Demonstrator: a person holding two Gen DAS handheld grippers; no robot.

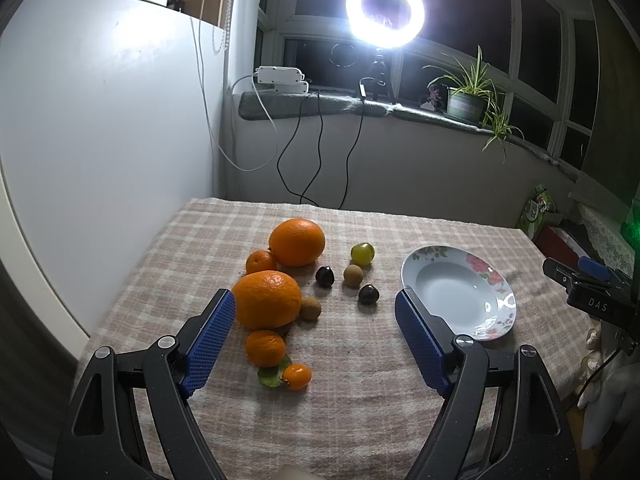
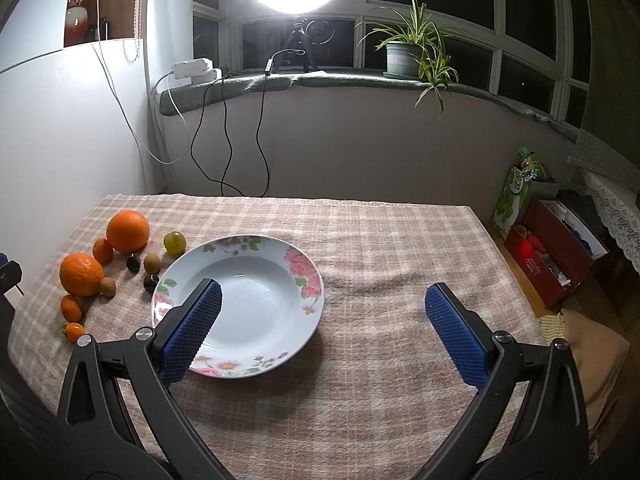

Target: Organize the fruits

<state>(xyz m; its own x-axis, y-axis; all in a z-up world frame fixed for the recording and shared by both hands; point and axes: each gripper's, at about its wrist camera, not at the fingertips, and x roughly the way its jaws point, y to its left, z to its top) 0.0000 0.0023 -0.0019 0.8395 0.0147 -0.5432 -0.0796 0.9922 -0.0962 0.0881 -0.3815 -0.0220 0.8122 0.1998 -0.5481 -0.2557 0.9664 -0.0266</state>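
Checked cloth (image 2: 380, 248) lies bare right of the plate (image 2: 308, 284), fruits (image 1: 280, 288) clustered left, both grippers (image 1: 316, 312) (image 2: 322, 308) spread wide, holding nothing.

Ring light (image 1: 385, 11), potted plant (image 2: 404, 58), checked tablecloth (image 2: 400, 248)

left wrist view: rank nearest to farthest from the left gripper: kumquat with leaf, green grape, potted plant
1. kumquat with leaf: on the cloth just ahead of the left gripper, low between its open fingers.
2. green grape: mid-table, beyond the dark fruits, left of the plate.
3. potted plant: on the windowsill, far right.
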